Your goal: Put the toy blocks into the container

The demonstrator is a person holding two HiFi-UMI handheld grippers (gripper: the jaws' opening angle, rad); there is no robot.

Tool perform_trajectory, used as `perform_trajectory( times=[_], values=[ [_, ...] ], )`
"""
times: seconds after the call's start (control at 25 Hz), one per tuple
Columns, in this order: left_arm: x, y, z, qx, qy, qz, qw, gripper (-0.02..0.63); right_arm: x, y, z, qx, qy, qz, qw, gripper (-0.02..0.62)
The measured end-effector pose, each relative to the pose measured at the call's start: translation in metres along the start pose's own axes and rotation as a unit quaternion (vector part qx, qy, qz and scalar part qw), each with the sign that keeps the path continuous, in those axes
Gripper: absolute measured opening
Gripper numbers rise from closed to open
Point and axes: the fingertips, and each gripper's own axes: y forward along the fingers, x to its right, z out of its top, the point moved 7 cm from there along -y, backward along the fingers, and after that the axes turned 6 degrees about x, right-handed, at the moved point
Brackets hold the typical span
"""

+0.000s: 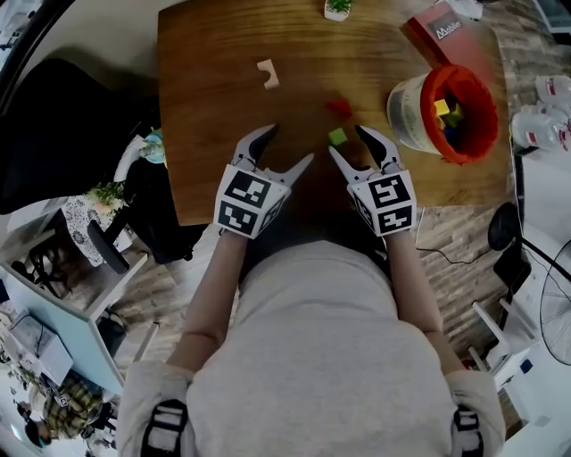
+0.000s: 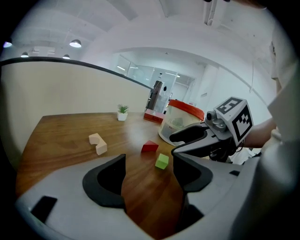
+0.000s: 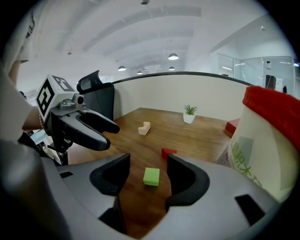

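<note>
Both grippers low over the desk's (image 1: 205, 107) near edge, side by side, pointing down and away from the person.

- Right gripper (image 3: 145, 176): fingers spread, clamping nothing. Green block (image 3: 151, 176) sits on the desk in the gap between them, clear of both pads.
- Left gripper (image 2: 149, 176): fingers spread, only bare wood between them. The green block lies just ahead of its right finger.
- Red block (image 1: 339, 107): mid-desk, just beyond the green one, apart from it.
- Beige arched block (image 1: 268, 74): alone in the left half, toward the far edge.
- Container (image 1: 443, 112): pale tub with a red rim, by the right edge. Yellow, green and blue blocks are inside it.
- Small potted plant (image 1: 337, 9) at the far edge.
- Red box (image 1: 437, 31) at the far right corner.
</note>
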Motion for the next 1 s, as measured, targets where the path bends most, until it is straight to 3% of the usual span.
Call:
perform_trajectory(
  times=[0.64,0.8,1.0],
  values=[
    [-0.002,0.015,-0.005,-0.019,0.011,-0.033,0.9992,0.319,-0.003,0.034,-0.043,-0.077,0.025,-0.008,0.997,0.215],
    [-0.002,0.017,-0.003,-0.021,0.014,-0.035,0.9991,0.318,0.001,0.038,-0.048,-0.084,0.022,-0.01,0.996,0.153],
    [-0.002,0.02,0.004,-0.023,0.026,-0.041,0.9986,0.313,0.004,0.031,-0.034,-0.07,0.011,0.003,0.997,0.15]
  ],
)
